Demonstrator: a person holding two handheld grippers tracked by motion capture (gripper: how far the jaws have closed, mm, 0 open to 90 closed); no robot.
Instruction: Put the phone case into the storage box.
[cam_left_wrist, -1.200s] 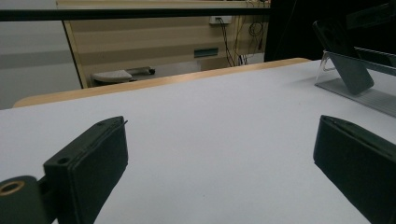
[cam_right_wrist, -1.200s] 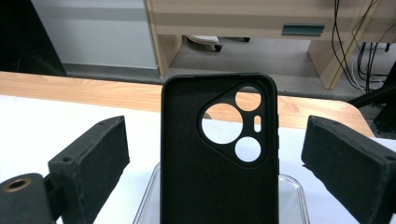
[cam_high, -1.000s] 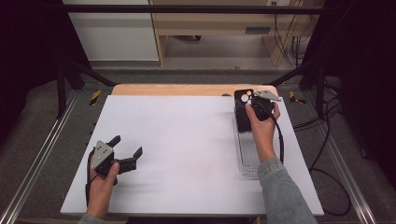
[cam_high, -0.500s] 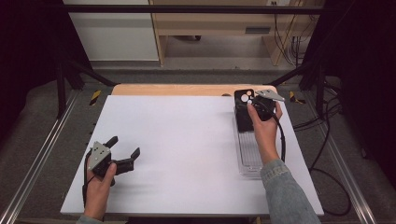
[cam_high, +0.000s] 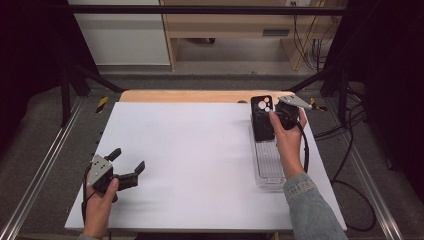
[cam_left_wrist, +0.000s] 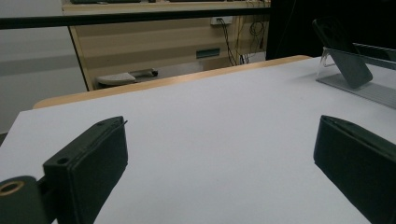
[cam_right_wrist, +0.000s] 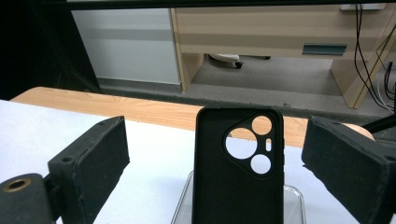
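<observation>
Right gripper (cam_right_wrist: 215, 154) jaws spread wide, released, either side of the black phone case (cam_right_wrist: 238, 163) without touching it. Case stands upright on the clear stand (cam_high: 269, 165) at the far right of the white tabletop (cam_high: 200, 150), camera cutouts at top. Left gripper (cam_high: 127, 172) jaws also spread, holding nothing, low over the near-left tabletop, well apart from the case.
</observation>
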